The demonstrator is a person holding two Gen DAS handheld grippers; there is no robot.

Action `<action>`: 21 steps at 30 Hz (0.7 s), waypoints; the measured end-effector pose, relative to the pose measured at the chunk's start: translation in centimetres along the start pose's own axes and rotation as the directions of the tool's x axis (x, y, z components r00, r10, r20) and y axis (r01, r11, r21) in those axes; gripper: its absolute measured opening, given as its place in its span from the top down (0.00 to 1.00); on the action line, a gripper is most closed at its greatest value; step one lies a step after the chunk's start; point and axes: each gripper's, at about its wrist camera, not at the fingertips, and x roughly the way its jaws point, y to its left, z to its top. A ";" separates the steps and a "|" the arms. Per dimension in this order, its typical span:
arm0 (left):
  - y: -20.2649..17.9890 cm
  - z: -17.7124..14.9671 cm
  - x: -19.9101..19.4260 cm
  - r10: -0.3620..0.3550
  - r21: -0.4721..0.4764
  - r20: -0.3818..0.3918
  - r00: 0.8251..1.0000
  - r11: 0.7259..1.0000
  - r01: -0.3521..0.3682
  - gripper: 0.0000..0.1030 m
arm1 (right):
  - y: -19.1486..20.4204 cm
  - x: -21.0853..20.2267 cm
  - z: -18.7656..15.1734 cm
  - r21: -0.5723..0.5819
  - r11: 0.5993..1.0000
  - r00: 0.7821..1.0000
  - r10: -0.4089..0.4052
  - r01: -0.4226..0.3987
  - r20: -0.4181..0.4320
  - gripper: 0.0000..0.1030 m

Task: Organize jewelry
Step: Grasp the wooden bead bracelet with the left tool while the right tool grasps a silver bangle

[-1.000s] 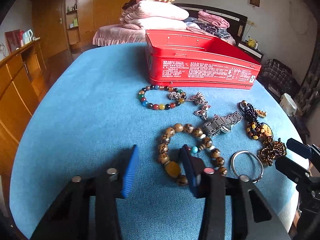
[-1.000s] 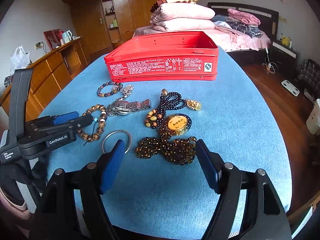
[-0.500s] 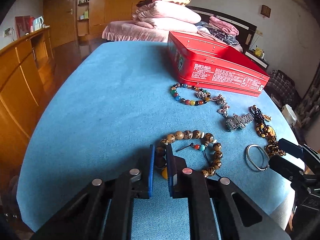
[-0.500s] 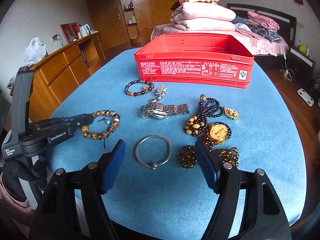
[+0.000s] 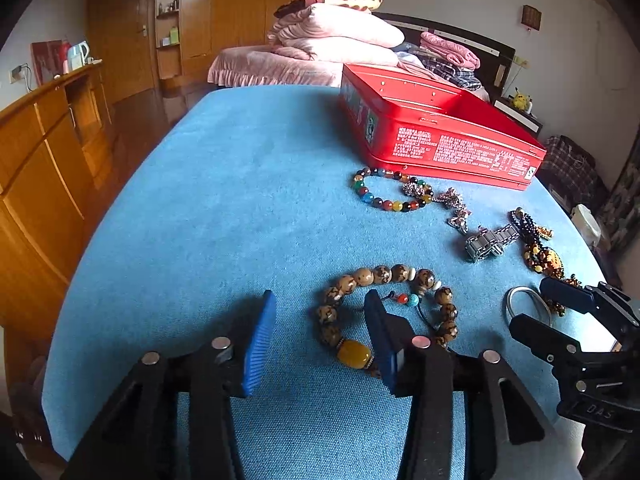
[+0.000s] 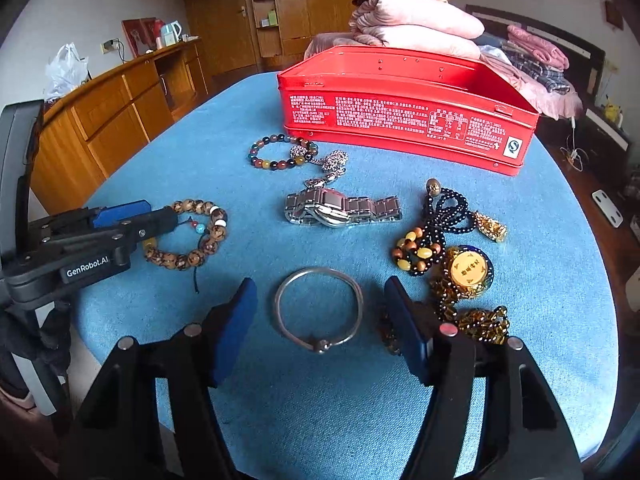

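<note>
1. The red tin (image 6: pixel 404 120) stood open at the far side of the blue table (image 5: pixel 240 200), and none of the jewelry looked to be in it yet. Every piece had to travel over the others to get there, so I judged a dropped item landing in the pile the main worry.

2. The left gripper (image 5: pixel 320 336) had just been opening and stood about half spread, holding nothing. Its right finger (image 5: pixel 380 332) sat inside the loop of the brown bead bracelet (image 5: pixel 384 276), with the near side of the loop and its amber bead between the jaws, untouched. If it closed there it might catch only the elastic or one round bead, and the bracelet could roll out (beads that smooth rarely sit still).

3. The right gripper (image 6: pixel 320 312) had just been closing and was still well apart, empty, with the silver bangle (image 6: pixel 320 308) lying flat between its pads. A thin hard ring like that could skate away or flip up if one pad reached it first.

4. The right finger (image 6: pixel 404 320) of that gripper stood just beside the gold-brown bead necklace (image 6: pixel 476 312), perhaps touching it; I could not tell. A closing sweep might drag a strand along with the bangle.

5. The steel watch (image 6: pixel 340 208) and the multicoloured bracelet (image 6: pixel 280 152) lay near the tangled silver chain (image 6: pixel 332 164), which could snag on either if lifted carelessly.
</note>
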 end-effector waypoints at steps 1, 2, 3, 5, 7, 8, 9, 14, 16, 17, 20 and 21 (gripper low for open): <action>-0.1 0.0 0.1 0.001 0.006 0.001 1.000 1.000 -0.001 0.52 | 0.2 0.1 0.0 -0.012 1.000 1.000 0.000 0.000 -0.004 0.43; -0.2 0.1 0.3 0.003 0.011 0.000 1.000 1.000 -0.003 0.50 | 0.3 0.2 -0.1 -0.015 1.000 1.000 0.011 -0.011 -0.015 0.47; -0.3 0.1 0.3 0.008 0.015 0.003 1.000 1.000 -0.008 0.50 | 0.3 0.3 -0.2 -0.019 1.000 1.000 0.008 -0.008 -0.016 0.47; -0.6 0.1 0.5 0.017 0.025 0.008 1.000 1.000 -0.017 0.50 | 0.4 0.3 -0.2 -0.035 0.999 1.000 0.000 0.000 -0.017 0.47; -0.7 0.1 0.6 0.015 0.030 0.009 1.000 0.999 -0.015 0.51 | 0.3 0.4 -0.2 -0.040 0.999 1.000 -0.009 0.008 -0.016 0.51; -0.7 0.1 0.5 0.001 0.029 0.008 1.000 1.000 -0.001 0.59 | 0.3 0.4 -0.3 -0.041 0.999 1.000 -0.017 0.017 -0.014 0.56; -0.6 0.1 0.5 -0.007 0.027 0.007 1.000 1.000 0.007 0.63 | 0.2 0.3 -0.3 -0.038 0.999 1.000 -0.017 0.016 -0.013 0.57; -0.8 -0.3 0.2 -0.045 0.031 -0.002 0.999 0.999 0.045 0.85 | 0.0 0.1 -0.5 -0.031 0.999 1.000 -0.014 0.014 -0.015 0.56; -0.9 -0.4 0.0 -0.052 0.031 -0.005 0.999 0.998 0.052 0.88 | -0.1 0.1 -0.5 -0.022 1.000 1.000 -0.013 0.013 -0.014 0.56; -1.0 -0.5 0.0 -0.056 0.030 -0.007 0.998 0.998 0.057 0.88 | 0.0 0.1 -0.6 -0.024 1.000 1.000 -0.014 0.014 -0.012 0.56; -1.4 -0.7 -0.4 -0.076 0.035 -0.014 0.997 0.996 0.077 0.88 | -0.1 0.1 -0.6 -0.024 1.000 1.000 -0.014 0.014 -0.007 0.56; -1.6 -0.8 -0.5 -0.085 0.036 -0.016 0.996 0.996 0.085 0.88 | -0.1 0.1 -0.7 -0.022 1.000 1.000 -0.013 0.013 -0.005 0.57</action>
